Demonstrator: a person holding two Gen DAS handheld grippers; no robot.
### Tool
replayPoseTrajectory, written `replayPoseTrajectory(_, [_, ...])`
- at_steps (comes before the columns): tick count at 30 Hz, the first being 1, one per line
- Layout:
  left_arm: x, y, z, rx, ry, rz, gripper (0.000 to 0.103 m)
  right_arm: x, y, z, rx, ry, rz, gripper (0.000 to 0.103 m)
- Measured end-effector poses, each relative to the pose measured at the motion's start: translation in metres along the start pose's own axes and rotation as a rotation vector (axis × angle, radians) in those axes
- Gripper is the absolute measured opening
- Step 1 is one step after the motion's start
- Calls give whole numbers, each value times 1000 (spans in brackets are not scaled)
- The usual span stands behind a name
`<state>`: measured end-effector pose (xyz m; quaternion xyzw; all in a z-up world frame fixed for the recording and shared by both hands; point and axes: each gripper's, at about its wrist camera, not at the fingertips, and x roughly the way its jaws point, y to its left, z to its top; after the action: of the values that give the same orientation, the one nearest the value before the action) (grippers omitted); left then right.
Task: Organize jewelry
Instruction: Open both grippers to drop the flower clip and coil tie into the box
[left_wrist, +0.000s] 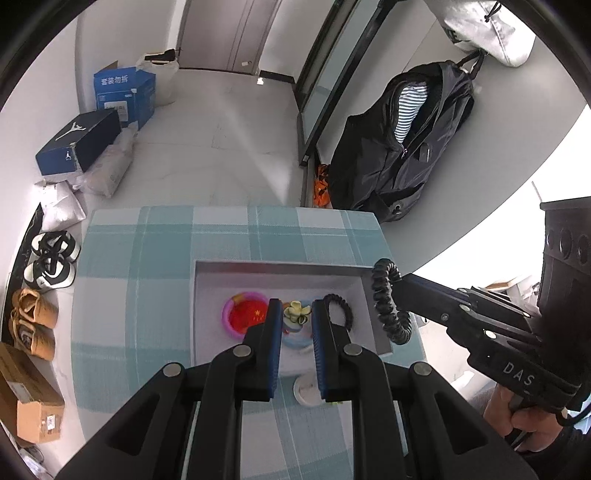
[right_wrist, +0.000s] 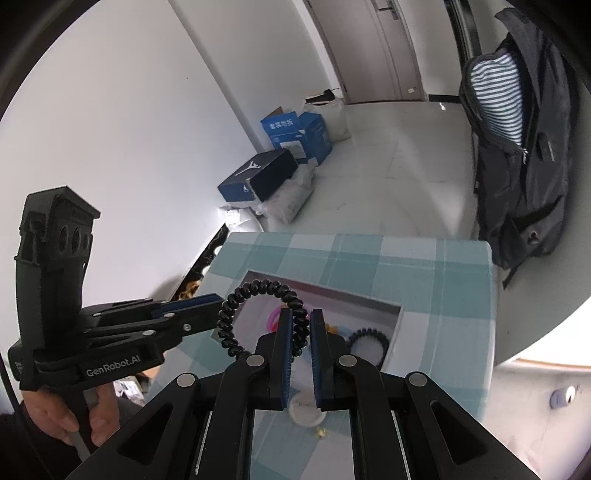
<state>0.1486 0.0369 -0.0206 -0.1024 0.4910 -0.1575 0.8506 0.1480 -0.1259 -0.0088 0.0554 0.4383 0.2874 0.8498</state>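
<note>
Right gripper (right_wrist: 298, 334) clamped on the black spiral-coil hair tie (left_wrist: 388, 302) above the shallow white tray (left_wrist: 277, 271) — release over its bare floor; left gripper (left_wrist: 297, 321) hovers apart, empty.

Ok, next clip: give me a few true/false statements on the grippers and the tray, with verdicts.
1. The right gripper holds a black spiral hair tie. True.
2. The left gripper holds the yellow flower clip. False: it is open, and the clip lies in the tray.
3. Another black hair tie lies in the tray. True.
4. The tray sits on a bare wooden table. False: it sits on a teal checked cloth.
</note>
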Motion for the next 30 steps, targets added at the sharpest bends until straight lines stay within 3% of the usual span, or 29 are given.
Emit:
replayPoseTrajectory(18, [38, 12, 12, -42, 80, -64, 11, 30, -22, -2, 53, 63, -2, 8])
replayPoseTrajectory(30, [51, 18, 14, -97, 107, -175, 12, 44, -29, -7, 78, 116, -51, 9])
